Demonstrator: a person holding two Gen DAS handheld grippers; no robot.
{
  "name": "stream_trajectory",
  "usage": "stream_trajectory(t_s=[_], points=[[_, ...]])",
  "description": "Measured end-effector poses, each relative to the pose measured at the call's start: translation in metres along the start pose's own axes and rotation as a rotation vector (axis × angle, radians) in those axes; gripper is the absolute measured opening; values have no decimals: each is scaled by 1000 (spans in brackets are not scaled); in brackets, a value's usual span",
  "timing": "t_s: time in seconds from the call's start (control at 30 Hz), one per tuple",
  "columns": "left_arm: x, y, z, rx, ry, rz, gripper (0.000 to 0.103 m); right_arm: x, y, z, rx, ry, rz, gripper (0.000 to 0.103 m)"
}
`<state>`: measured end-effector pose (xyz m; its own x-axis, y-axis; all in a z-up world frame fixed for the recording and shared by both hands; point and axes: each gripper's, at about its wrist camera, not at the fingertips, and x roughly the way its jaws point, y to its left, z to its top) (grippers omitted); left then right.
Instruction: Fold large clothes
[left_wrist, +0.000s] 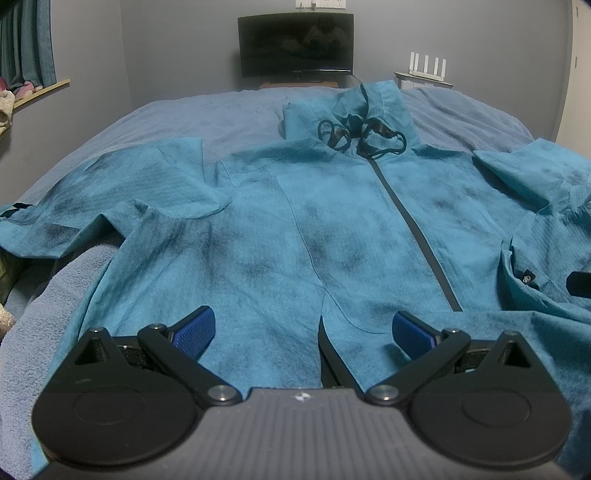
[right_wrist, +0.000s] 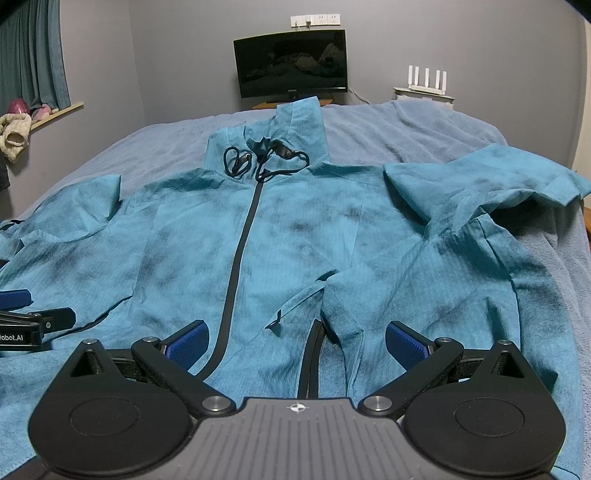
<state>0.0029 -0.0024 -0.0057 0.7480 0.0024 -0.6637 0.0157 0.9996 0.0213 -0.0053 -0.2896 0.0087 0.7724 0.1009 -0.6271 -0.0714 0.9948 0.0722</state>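
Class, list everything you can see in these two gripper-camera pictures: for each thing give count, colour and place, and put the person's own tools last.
jacket: one, teal with a dark zip, spread front-up across the bed
drawcords: two, black, looped at the jacket collar
bed cover: one, pale blue, under the jacket
monitor: one, black, screen off, against the far wall
router: one, white with upright antennas, right of the monitor
wall sockets: a white row above the monitor
curtain: teal, far left by a window ledge
left gripper: one, black with blue pads, open above the hem
right gripper: one, same colours, open above the hem
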Motion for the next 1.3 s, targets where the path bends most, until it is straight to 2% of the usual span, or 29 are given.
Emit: stream_trajectory(t_s=[0.67, 0.8, 0.87, 1.0, 1.1, 1.2, 1.3], points=[[0, 0, 1, 2, 2, 1, 103, 4, 1, 4, -3, 1, 1, 103], [1, -1, 2, 30, -3, 18, 103, 3, 4, 5, -21, 7, 10, 103], [-5, 0, 13, 51, -31, 13, 103, -2, 4, 10, -32, -18, 16, 103], [-16, 8, 58, 63, -84, -71, 103, -22, -4, 29, -36, -111, 24, 103], [-21, 6, 96, 92, -185, -78, 103, -35, -22, 51, -36, -190, -39, 103], [-10, -4, 120, 147, -274, -57, 103, -39, -49, 86, -17, -223, -125, 103], [19, -12, 126, 159, -264, -60, 103, -29, -91, 103, 49, -227, -206, 103]])
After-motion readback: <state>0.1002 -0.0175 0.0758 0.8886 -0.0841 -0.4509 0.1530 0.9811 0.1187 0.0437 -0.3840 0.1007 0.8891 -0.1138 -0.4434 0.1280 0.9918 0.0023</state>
